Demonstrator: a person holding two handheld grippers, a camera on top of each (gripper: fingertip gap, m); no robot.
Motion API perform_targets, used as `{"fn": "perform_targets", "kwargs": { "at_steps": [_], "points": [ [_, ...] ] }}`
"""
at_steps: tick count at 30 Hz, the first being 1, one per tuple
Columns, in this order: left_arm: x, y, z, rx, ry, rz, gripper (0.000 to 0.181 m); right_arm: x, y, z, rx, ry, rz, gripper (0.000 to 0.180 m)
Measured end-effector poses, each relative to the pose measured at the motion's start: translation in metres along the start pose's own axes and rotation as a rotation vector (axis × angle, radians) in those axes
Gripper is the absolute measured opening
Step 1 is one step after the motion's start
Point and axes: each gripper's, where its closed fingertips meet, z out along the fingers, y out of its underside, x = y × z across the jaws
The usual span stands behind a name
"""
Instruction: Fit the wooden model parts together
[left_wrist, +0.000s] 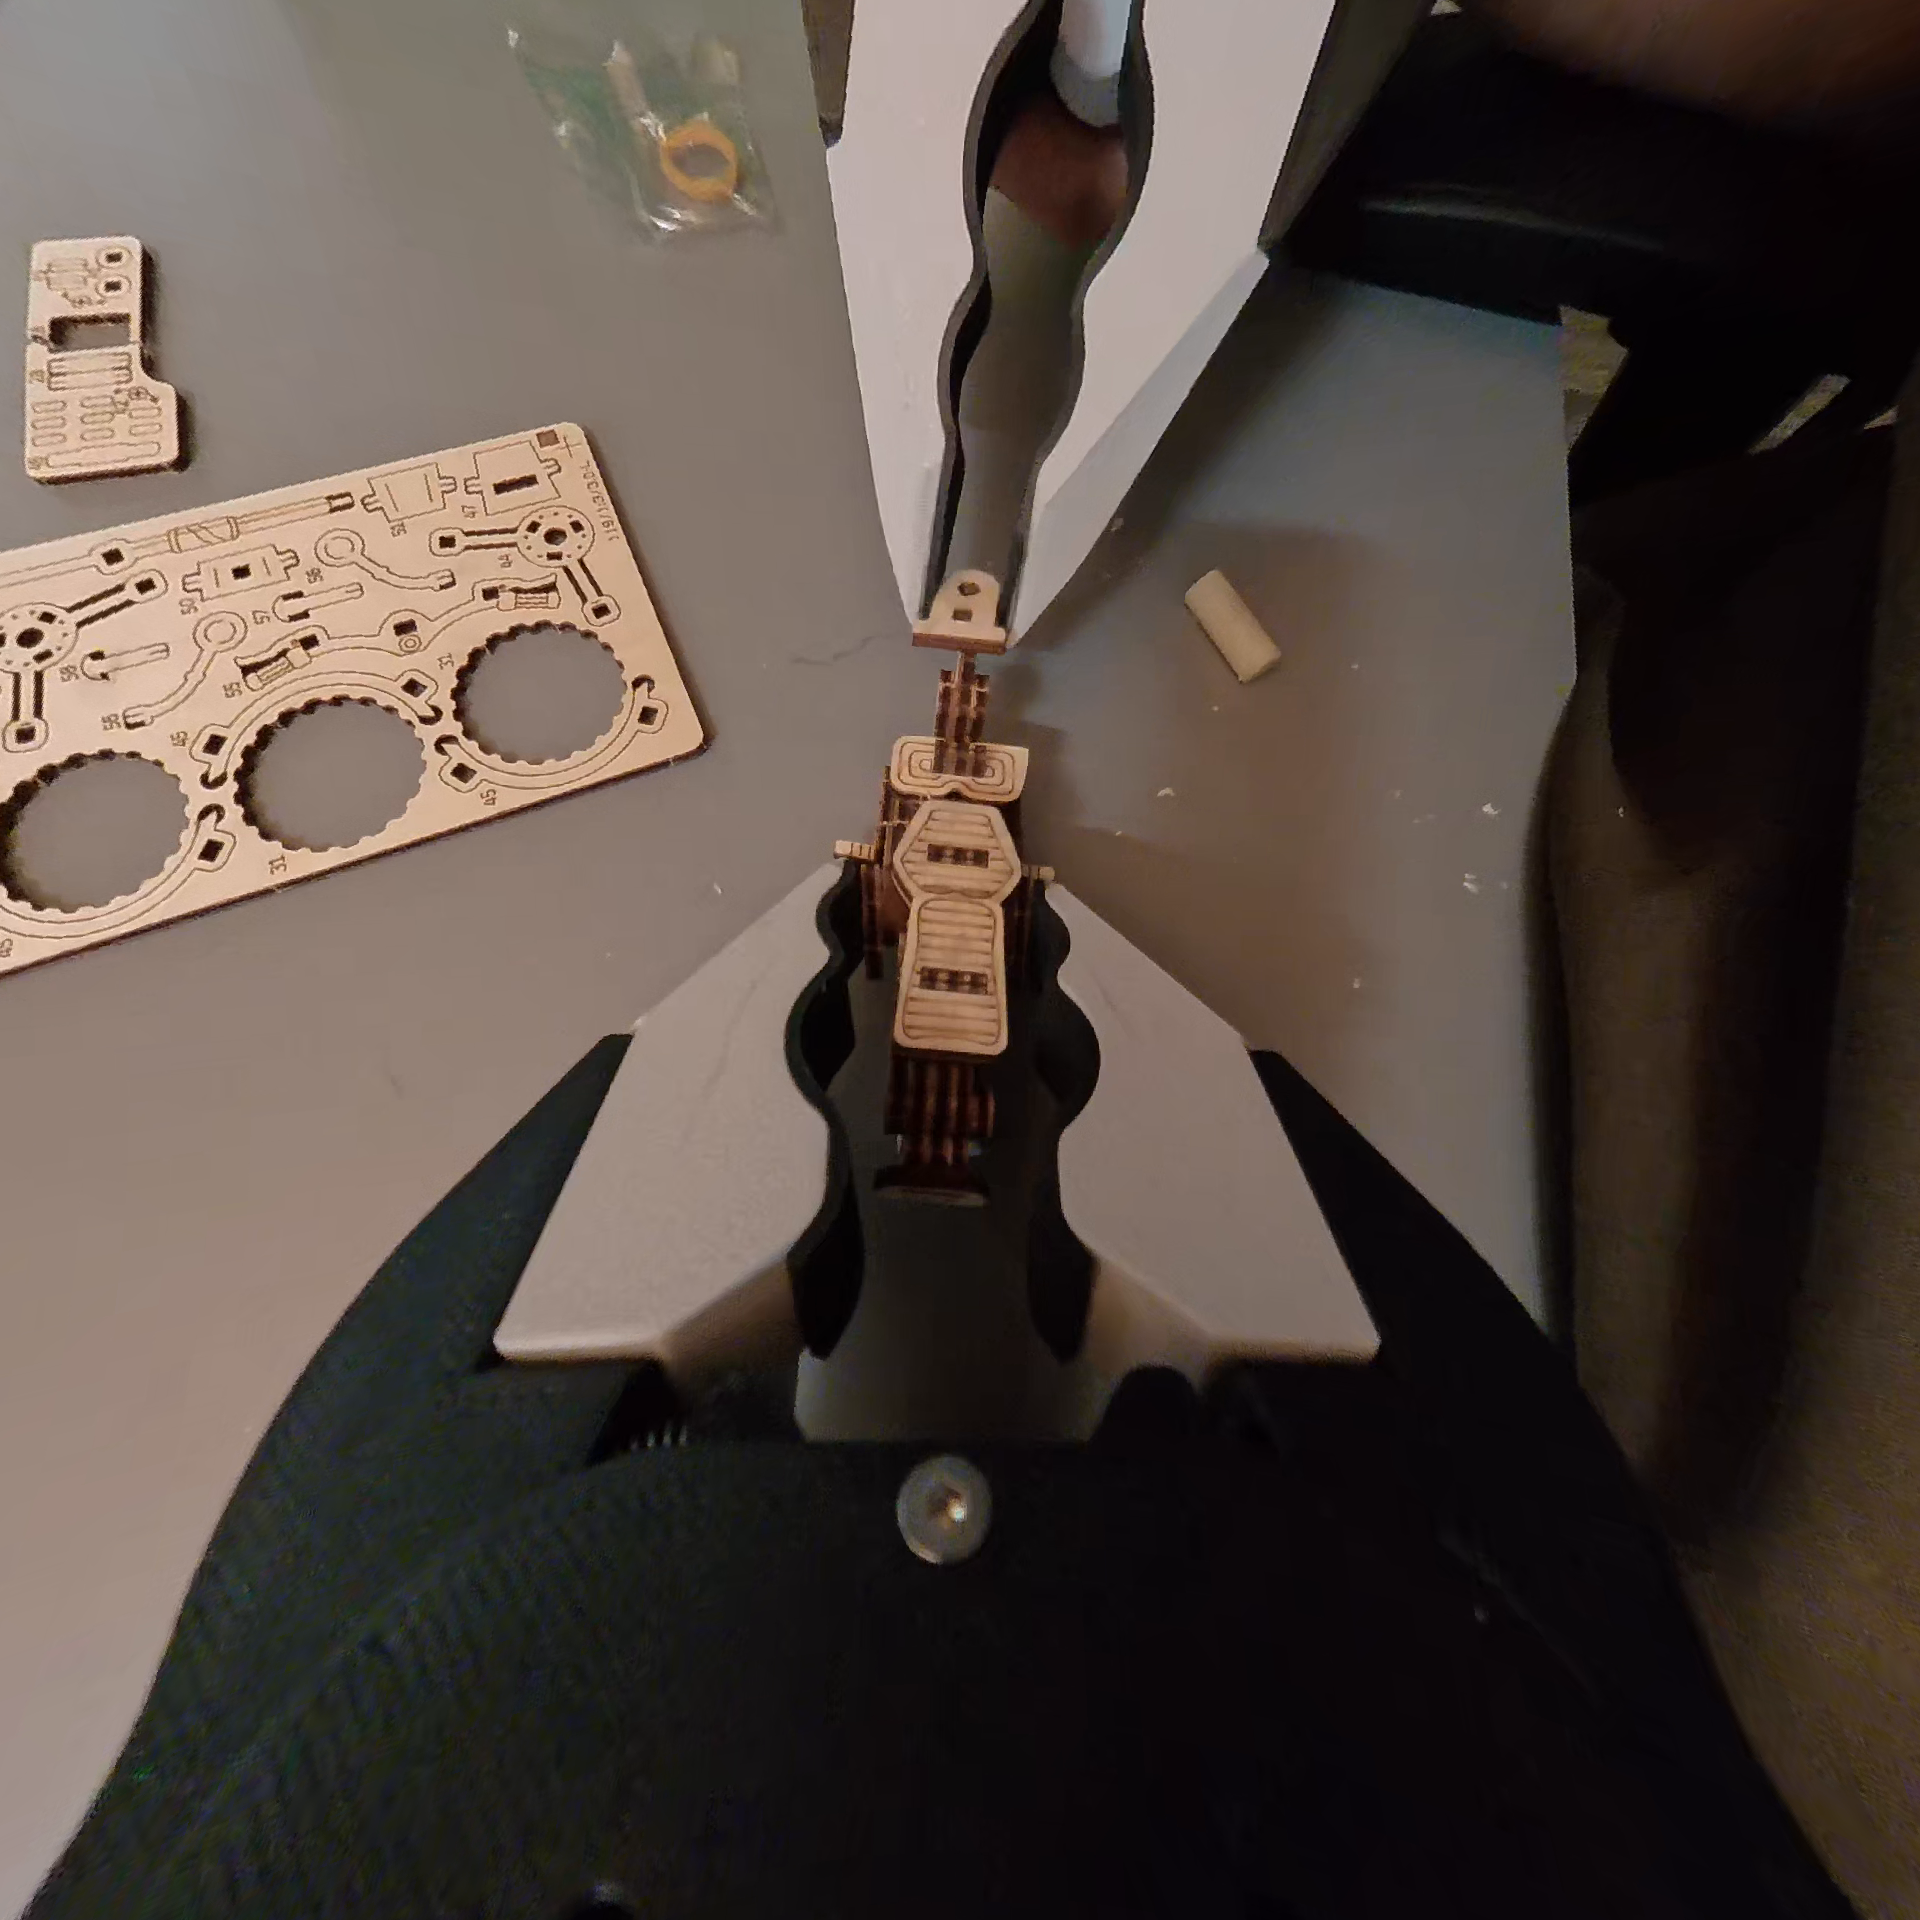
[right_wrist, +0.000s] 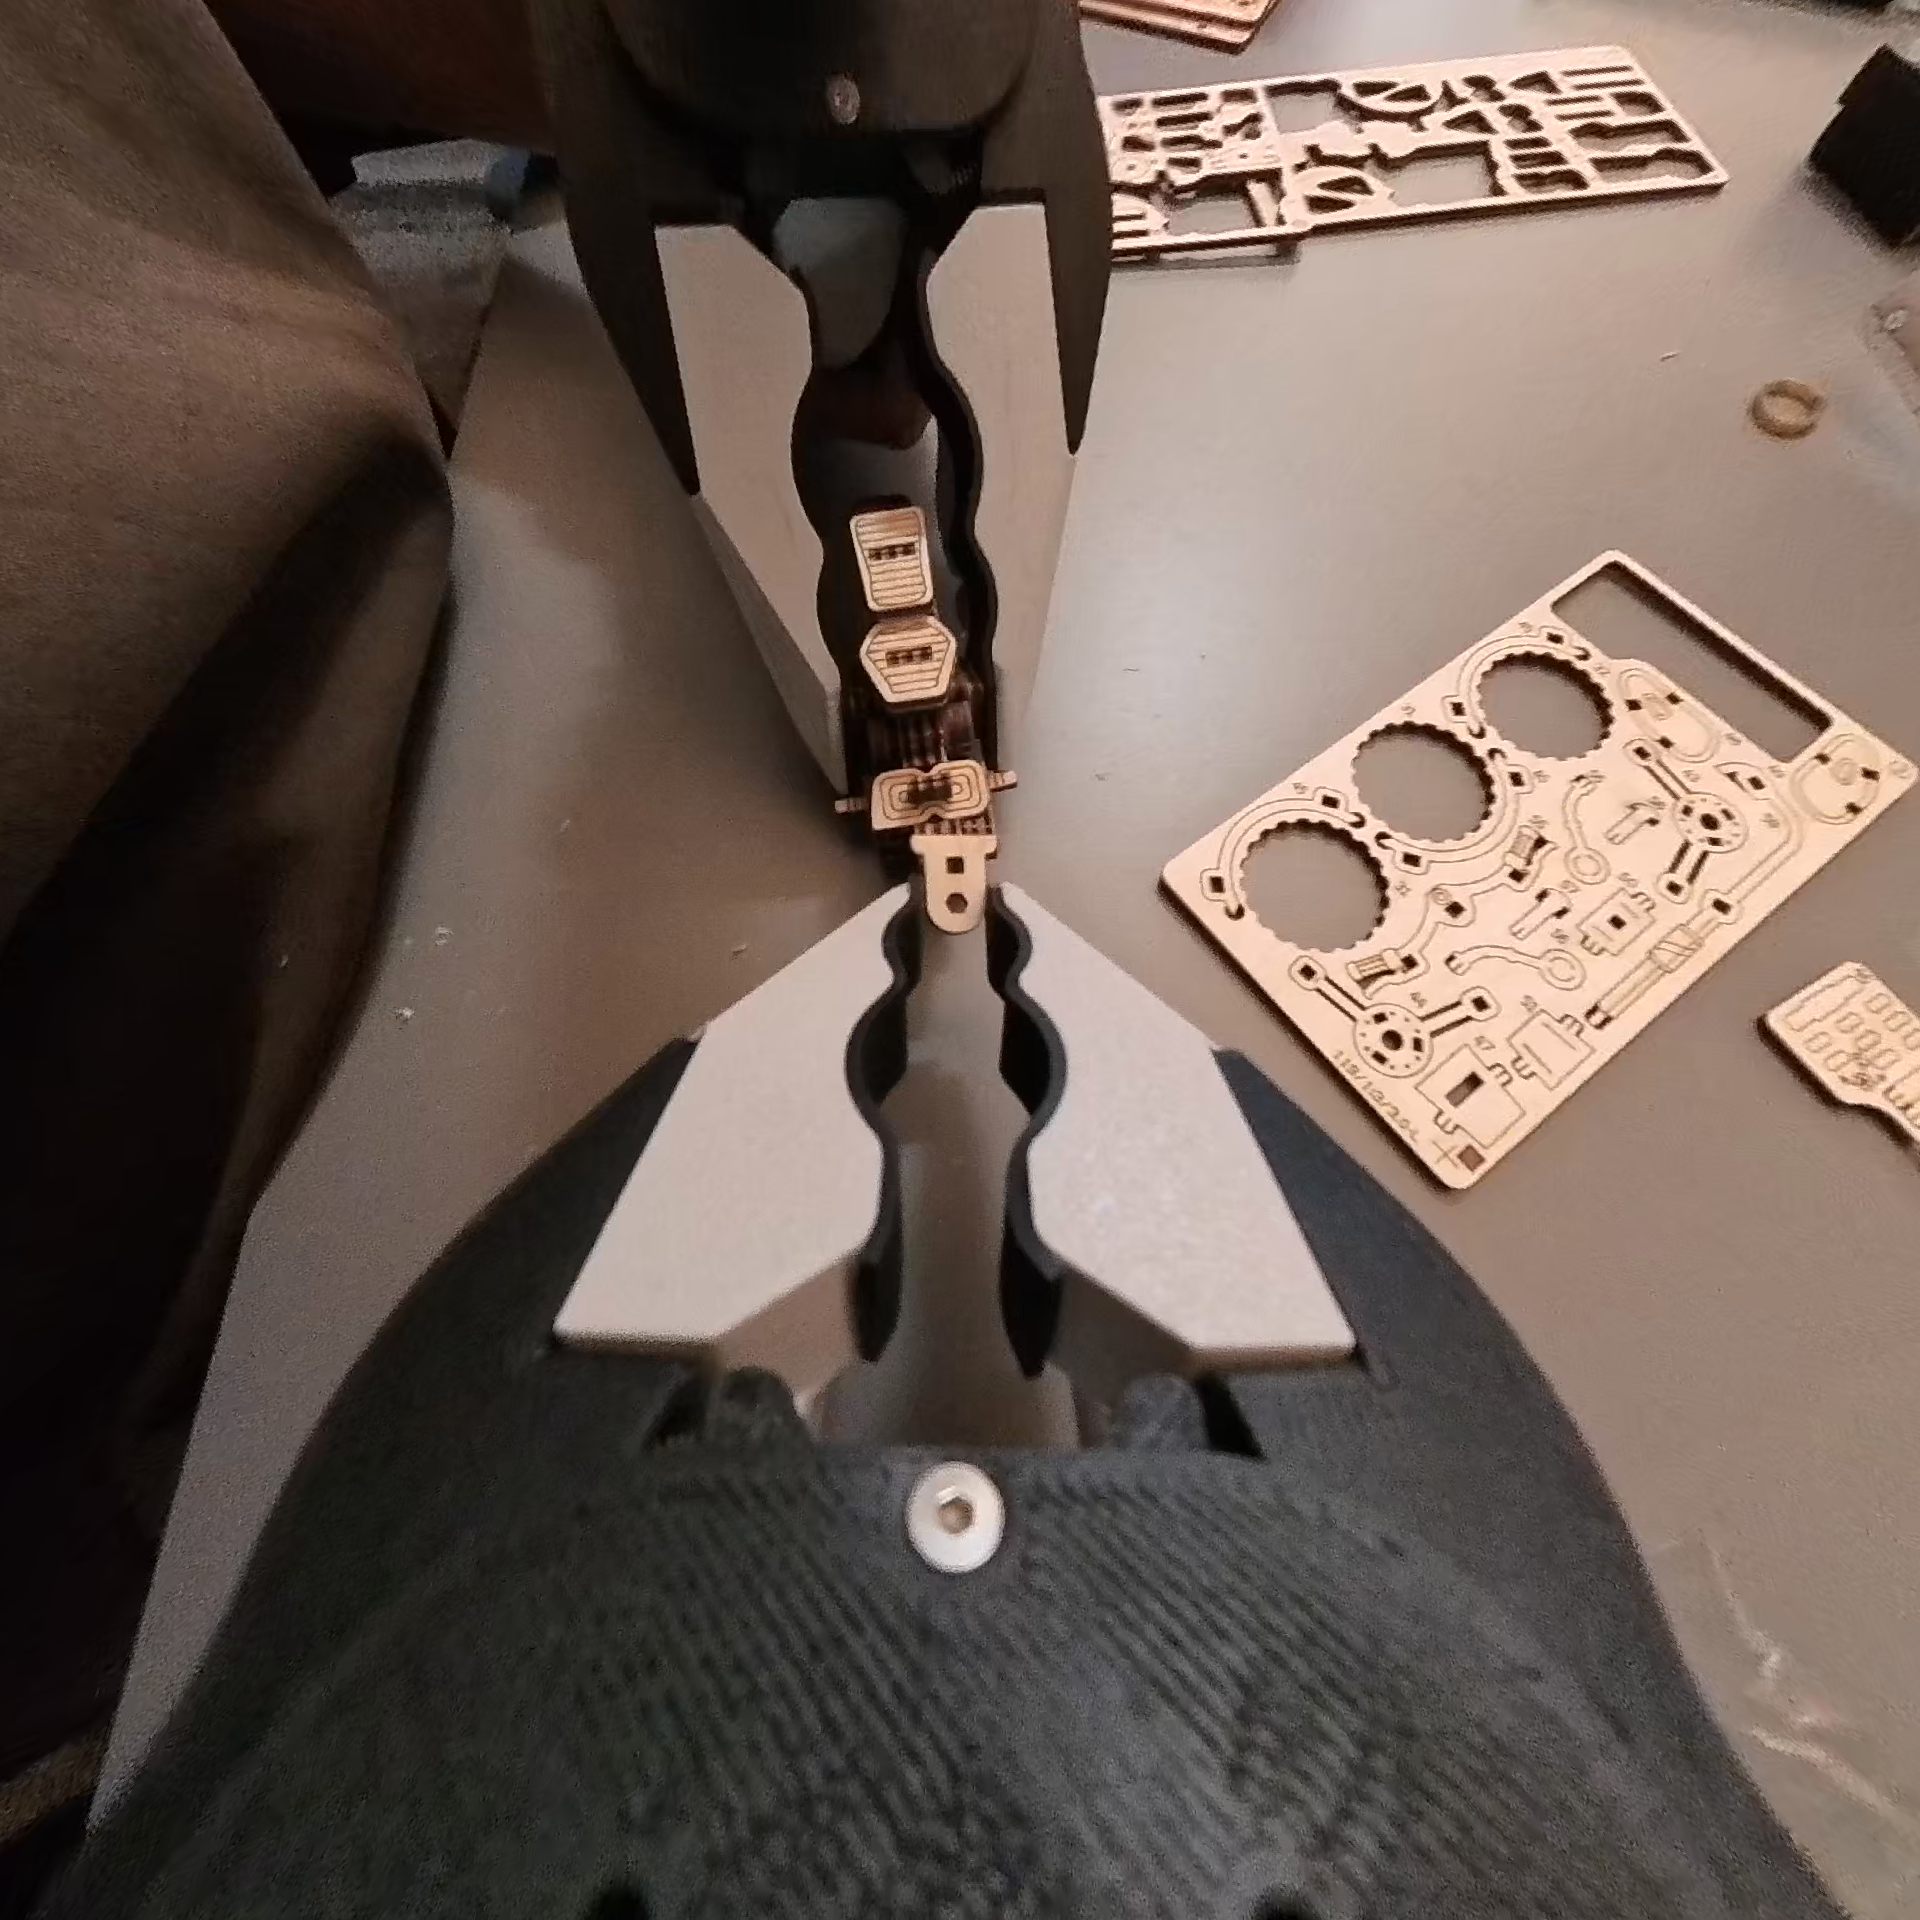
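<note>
The left gripper (left_wrist: 951, 904) clamps the wooden model (left_wrist: 951, 935). At twelve o'clock, the right gripper (right_wrist: 956, 904) pinches a small tab piece (right_wrist: 954, 883) against the model's end, above the grey table (left_wrist: 416, 1039).

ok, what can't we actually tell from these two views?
- Left wrist view: rear of the wooden model is buried between the left gripper fingers.
- Both views: whether the small tab piece in the right gripper is seated.
- Right wrist view: cut-out sheet blurred.

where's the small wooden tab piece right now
The small wooden tab is pinched at the tips of the right gripper, centre of both views, at the front end of the wooden model the left gripper holds.
</note>
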Motion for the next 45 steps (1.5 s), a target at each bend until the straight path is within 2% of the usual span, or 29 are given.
{"fn": "perform_targets", "kwargs": {
  "at_steps": [9, 28, 31, 38, 41, 45],
  "points": [
    [0.001, 0.0, 0.0, -0.002, -0.01, 0.017, 0.029, -0.003, -0.001, 0.003, -0.089, -0.017, -0.049, 0.01],
    [0.0, 0.0, 0.0, -0.002, -0.014, 0.008, 0.029, -0.002, -0.001, 0.005, -0.134, 0.058, -0.125, 0.01],
    [-0.001, 0.0, 0.0, -0.002, -0.015, 0.008, 0.029, -0.004, -0.001, 0.005, -0.129, 0.059, -0.129, 0.021],
    [-0.001, 0.0, 0.0, -0.001, -0.014, 0.003, 0.029, -0.002, -0.006, -0.001, -0.072, 0.063, -0.095, 0.026],
    [-0.001, 0.0, 0.0, -0.001, -0.014, 0.003, 0.029, 0.001, -0.013, -0.007, -0.008, 0.07, -0.069, 0.021],
    [-0.001, 0.0, 0.0, -0.001, -0.013, 0.003, 0.029, 0.001, -0.022, -0.014, 0.098, 0.043, -0.017, 0.004]
  ]
}}
